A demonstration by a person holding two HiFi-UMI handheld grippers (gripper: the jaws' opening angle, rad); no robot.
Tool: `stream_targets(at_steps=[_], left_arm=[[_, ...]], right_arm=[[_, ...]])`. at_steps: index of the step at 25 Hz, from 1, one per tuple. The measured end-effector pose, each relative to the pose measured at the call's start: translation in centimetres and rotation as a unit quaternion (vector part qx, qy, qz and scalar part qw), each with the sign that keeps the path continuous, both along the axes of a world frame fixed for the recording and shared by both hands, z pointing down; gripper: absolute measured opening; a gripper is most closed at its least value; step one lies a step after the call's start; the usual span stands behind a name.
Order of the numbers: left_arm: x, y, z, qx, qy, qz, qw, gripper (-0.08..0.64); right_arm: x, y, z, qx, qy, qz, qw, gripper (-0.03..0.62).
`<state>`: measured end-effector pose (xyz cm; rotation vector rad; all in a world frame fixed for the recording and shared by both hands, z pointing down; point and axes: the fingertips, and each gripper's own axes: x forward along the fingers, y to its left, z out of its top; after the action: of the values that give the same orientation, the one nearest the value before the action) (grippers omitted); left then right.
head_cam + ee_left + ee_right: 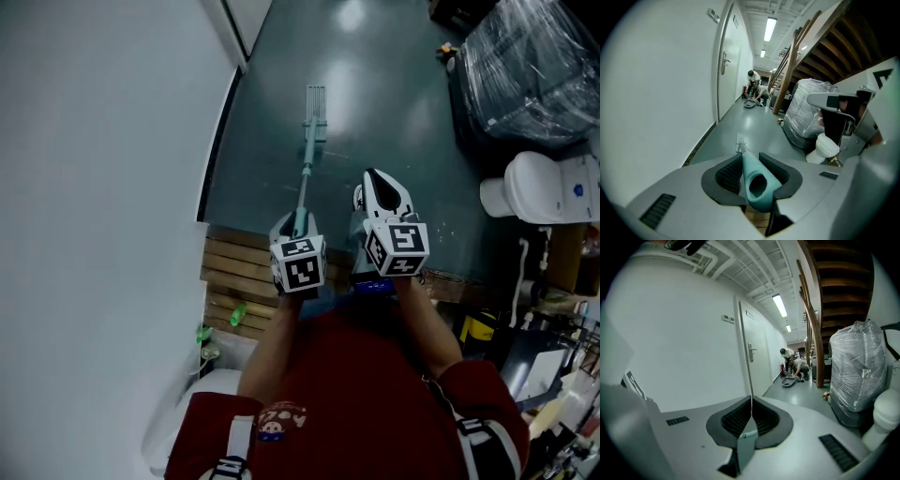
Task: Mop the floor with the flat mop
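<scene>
Mop [307, 159] runs up the middle of the frame, its flat head down on the grey floor [394, 84] at upper centre, near the white wall [94, 141] on the left. Left gripper [300, 225] is clamped on the teal handle end, above wooden slats [239, 272]. Right gripper [378, 183] sits just beside it at right, jaws pressed together on nothing. Toilet [539, 187] at the right edge, wrapped bundle [534, 66] in the upper right corner.
</scene>
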<state>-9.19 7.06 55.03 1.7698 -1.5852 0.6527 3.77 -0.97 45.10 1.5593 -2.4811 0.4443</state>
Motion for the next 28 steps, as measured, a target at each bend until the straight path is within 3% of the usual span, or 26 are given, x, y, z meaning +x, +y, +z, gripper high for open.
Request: stream_targets(at_steps=[28], left_arm=[[3.3,-12.2,2.0,0.008,0.000,-0.010,0.9999,0.126]], right_arm=[[5.5,-8.3,1.9,-0.014,0.016,0.028,0.999,0.020]])
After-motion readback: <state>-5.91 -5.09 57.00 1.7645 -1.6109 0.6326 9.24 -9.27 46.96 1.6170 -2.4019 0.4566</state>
